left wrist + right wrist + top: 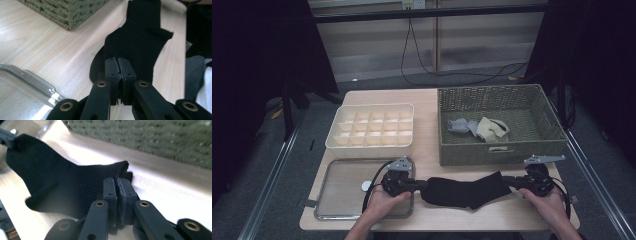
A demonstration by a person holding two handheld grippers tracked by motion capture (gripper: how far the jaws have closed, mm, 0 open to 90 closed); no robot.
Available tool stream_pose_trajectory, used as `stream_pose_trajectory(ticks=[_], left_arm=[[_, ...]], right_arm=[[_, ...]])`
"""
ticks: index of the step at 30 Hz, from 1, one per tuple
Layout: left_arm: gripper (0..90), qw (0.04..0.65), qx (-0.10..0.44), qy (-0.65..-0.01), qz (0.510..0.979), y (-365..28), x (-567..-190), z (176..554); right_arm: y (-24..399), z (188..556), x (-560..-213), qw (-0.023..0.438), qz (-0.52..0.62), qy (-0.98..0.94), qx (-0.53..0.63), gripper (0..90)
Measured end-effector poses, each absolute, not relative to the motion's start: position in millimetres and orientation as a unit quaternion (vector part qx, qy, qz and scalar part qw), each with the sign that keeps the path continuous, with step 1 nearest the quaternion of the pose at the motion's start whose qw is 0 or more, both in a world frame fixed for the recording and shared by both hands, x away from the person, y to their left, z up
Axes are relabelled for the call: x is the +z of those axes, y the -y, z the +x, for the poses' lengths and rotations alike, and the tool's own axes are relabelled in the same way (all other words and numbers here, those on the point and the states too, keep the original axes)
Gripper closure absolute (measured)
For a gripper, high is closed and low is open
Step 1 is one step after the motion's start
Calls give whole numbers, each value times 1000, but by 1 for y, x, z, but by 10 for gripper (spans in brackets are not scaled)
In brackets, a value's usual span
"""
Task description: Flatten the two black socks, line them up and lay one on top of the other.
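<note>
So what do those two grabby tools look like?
Each gripper, the left gripper and the right gripper, is black, with two flat black jaws on hinged arms fixed by brass-coloured rivets. A grey three-cornered plate sits on top of each, and a black cable loops from each. The person's forearms are bare.

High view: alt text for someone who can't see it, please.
A person's left gripper and right gripper each pinch one end of a black sock stretched across a wooden table. Behind are a divided white organiser, a metal tray and a wicker basket holding socks.
</note>
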State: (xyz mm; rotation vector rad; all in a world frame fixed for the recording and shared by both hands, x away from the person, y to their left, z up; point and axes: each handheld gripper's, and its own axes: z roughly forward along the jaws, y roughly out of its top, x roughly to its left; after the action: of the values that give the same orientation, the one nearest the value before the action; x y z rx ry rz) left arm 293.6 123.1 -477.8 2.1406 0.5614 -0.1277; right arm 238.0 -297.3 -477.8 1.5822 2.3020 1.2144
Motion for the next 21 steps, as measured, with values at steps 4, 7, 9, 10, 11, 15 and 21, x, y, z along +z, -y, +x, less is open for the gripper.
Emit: stream_pose_trajectory(ticks=[4,7,9,10,11,15,21], left_arm=[[873,443,-50,-228,866,-126,-478,295],[870,432,-47,-232,870,-124,-483,296],[862,428,-46,-238,871,-122,-485,297],[853,425,-50,-240,871,-122,-486,298],[834,421,-46,-242,873,-121,-487,298],[717,417,-46,-250,873,-122,-488,298],[610,408,-50,-257,875,-119,-492,296]], right_arm=[[296,242,-476,47,518,-751,406,855],[291,243,-479,44,517,-759,393,853],[291,243,-482,42,517,-763,386,843],[292,243,-484,40,520,-762,385,827],[293,243,-486,38,525,-760,382,809],[294,243,-491,34,523,-765,375,743],[290,242,-493,43,518,-772,366,597]])
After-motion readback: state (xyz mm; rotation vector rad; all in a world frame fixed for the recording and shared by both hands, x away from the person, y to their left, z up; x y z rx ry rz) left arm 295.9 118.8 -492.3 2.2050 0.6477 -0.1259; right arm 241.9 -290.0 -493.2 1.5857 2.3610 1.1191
